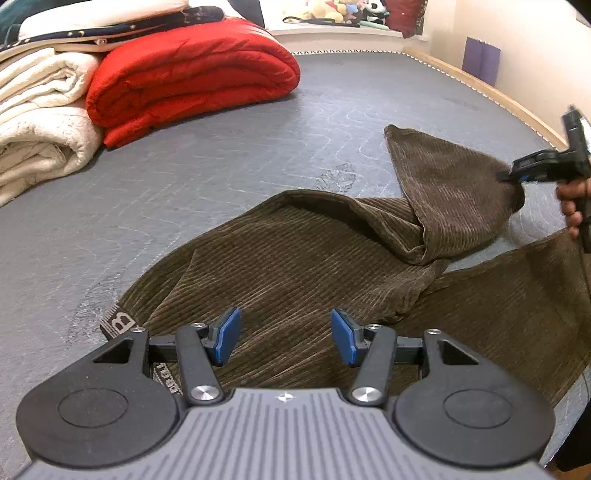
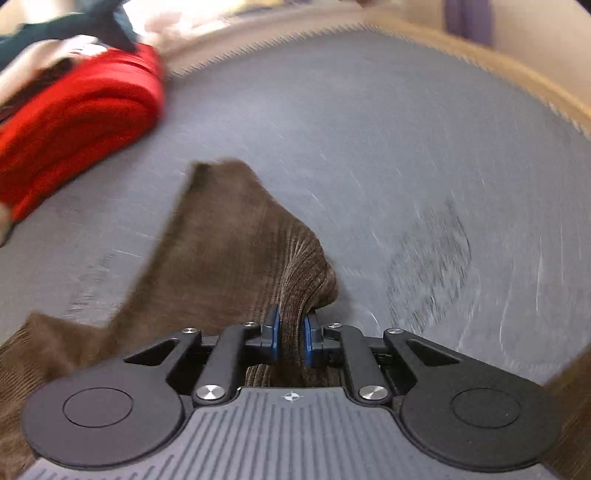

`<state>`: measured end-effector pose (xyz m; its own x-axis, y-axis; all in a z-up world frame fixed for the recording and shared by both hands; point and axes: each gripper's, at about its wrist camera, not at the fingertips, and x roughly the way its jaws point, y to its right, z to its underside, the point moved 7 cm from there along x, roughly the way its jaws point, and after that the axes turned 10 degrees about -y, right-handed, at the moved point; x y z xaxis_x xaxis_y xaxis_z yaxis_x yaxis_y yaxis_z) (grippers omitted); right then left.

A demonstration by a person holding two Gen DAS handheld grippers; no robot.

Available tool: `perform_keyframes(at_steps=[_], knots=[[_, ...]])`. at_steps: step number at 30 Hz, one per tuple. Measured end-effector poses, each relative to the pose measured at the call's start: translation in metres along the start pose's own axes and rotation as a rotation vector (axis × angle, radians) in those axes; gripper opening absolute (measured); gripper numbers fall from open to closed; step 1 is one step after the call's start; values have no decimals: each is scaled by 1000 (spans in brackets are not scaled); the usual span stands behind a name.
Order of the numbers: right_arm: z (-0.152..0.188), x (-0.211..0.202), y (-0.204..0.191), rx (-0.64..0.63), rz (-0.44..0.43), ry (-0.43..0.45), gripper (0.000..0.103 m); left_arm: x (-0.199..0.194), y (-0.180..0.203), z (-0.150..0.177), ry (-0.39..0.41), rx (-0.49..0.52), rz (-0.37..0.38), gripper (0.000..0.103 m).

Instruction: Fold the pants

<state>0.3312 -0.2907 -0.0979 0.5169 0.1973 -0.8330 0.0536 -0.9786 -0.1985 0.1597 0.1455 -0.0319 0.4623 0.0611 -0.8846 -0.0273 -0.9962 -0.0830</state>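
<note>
Clamped on a bunched fold of brown corduroy, the right gripper has its blue pads pressed against the cloth from both sides, with ridged fabric bulging out just ahead of them toward 12 o'clock. From the left wrist view this same gripper shows at 3 o'clock, pinching the end of one pant leg and holding it raised off the bed, with the person's hand wrapped around its handle.

Down at 6 o'clock in its own view, the left gripper hangs over the pants with its jaws standing well apart; nothing is between the blue pads and they touch no cloth that can be made out.

Spread across the grey mattress are the pants, running from the waistband at 7 o'clock, where a woven label with a large letter B peeks out, toward 3 o'clock. One leg is lifted into a peaked, folded-over flap at 2 o'clock; the other lies flat at 4 o'clock.

At 11 o'clock, well apart from the pants, a rolled red quilt sits beside a stack of cream bedding at 9 o'clock. Plush toys line a ledge at 12 o'clock. A wooden bed edge curves along 1 o'clock. The right wrist view is smeared with motion blur.
</note>
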Motion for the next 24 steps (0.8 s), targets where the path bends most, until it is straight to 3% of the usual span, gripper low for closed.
perform_keyframes(at_steps=[3, 6, 9, 11, 13, 16, 20, 24], knots=[[0, -40, -29, -149, -95, 61, 12, -12, 0, 1, 14, 2, -3, 60], [23, -77, -63, -346, -219, 66, 12, -24, 2, 2, 30, 9, 3, 60], [69, -89, -87, -517, -342, -16, 13, -31, 5, 4, 34, 32, -10, 60], [104, -81, -93, -623, -346, -121, 14, -32, 7, 6, 29, 40, -18, 60], [122, -70, -84, -636, -311, -198, 15, -34, 9, 7, 23, 44, -24, 60], [107, -74, -57, -482, -344, -214, 19, -37, 16, 6, 30, 53, -23, 62], [65, -91, -1, -138, -465, -126, 21, -31, 23, 6, 20, 84, -37, 66], [42, -85, 54, 159, -479, -76, 29, -23, 29, 4, 7, 99, -40, 66]])
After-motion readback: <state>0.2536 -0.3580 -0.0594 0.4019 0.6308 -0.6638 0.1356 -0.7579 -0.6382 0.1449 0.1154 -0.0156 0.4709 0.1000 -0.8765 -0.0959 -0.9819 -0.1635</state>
